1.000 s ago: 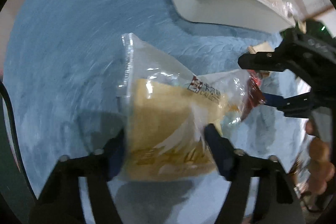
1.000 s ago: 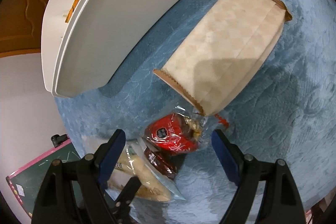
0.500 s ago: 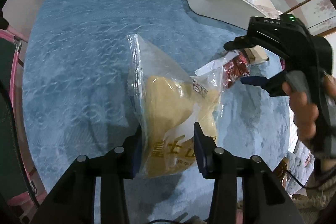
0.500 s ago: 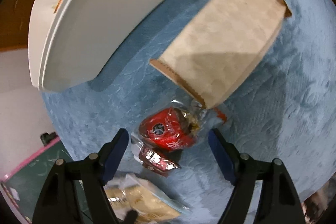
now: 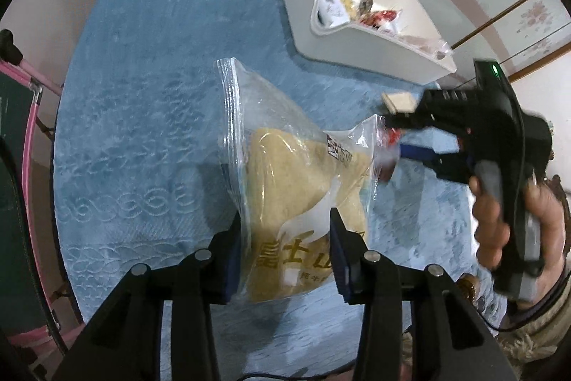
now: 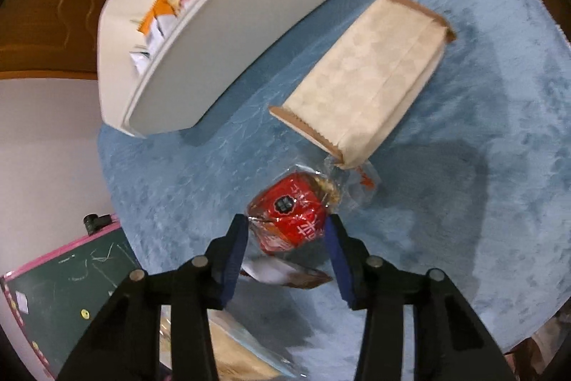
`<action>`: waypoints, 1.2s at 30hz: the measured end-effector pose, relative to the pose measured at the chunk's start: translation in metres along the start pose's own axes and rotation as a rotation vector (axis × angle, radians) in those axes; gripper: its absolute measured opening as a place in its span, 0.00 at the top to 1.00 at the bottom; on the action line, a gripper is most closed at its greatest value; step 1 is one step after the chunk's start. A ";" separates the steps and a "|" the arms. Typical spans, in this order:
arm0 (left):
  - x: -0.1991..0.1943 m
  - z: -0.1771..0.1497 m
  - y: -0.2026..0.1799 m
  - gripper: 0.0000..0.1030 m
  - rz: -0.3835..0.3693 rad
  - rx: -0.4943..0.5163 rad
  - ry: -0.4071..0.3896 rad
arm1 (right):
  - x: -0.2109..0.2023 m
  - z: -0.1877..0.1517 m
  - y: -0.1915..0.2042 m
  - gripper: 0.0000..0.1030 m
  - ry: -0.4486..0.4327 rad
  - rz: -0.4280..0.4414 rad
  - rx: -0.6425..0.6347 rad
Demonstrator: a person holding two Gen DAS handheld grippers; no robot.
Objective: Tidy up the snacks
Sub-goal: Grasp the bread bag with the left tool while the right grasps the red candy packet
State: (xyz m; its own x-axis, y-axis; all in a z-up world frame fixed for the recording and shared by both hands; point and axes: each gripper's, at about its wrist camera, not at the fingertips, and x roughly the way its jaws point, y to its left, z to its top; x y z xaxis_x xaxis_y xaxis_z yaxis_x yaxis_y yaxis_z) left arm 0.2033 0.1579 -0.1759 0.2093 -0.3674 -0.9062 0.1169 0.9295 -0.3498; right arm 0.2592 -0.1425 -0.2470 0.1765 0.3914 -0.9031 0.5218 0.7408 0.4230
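Left gripper (image 5: 285, 259) clamped on a clear bag of yellow bread (image 5: 303, 202), blue-padded fingers (image 5: 233, 259) pressing its lower sides, bag raised clear of the blue textured cloth (image 5: 142, 138) covering the worktop. Gold characters on the bag's lower face, a small printed label near its upper right corner. Beyond, a white bin (image 5: 357, 38) standing on the cloth, packed with assorted snack packets. To the right, the right gripper (image 5: 396, 138), black, held in a person's hand (image 5: 499, 213), fingers closing around a small red-wrapped snack (image 5: 390, 145), mostly hidden behind the bread bag. A beige package's corner (image 5: 398, 102) showing just above. Wooden door and pale wall behind.
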 end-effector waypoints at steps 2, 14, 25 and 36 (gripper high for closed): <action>-0.004 0.004 -0.003 0.61 -0.006 0.002 -0.013 | -0.017 -0.002 -0.006 0.97 -0.037 0.019 -0.025; -0.022 0.046 -0.036 0.61 -0.009 0.046 -0.091 | -0.062 0.002 -0.014 0.96 -0.107 -0.012 -0.139; -0.018 0.039 -0.024 0.61 0.012 0.012 -0.072 | 0.025 0.015 0.010 0.43 0.018 -0.101 -0.135; -0.015 0.027 0.004 0.61 0.029 -0.073 -0.069 | 0.064 0.007 0.058 0.38 -0.014 -0.279 -0.295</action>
State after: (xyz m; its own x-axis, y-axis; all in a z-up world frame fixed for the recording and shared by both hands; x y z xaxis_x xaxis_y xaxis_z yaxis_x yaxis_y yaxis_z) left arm 0.2268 0.1665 -0.1572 0.2787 -0.3396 -0.8984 0.0398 0.9387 -0.3425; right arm 0.3060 -0.0786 -0.2806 0.0744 0.1469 -0.9863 0.2894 0.9433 0.1623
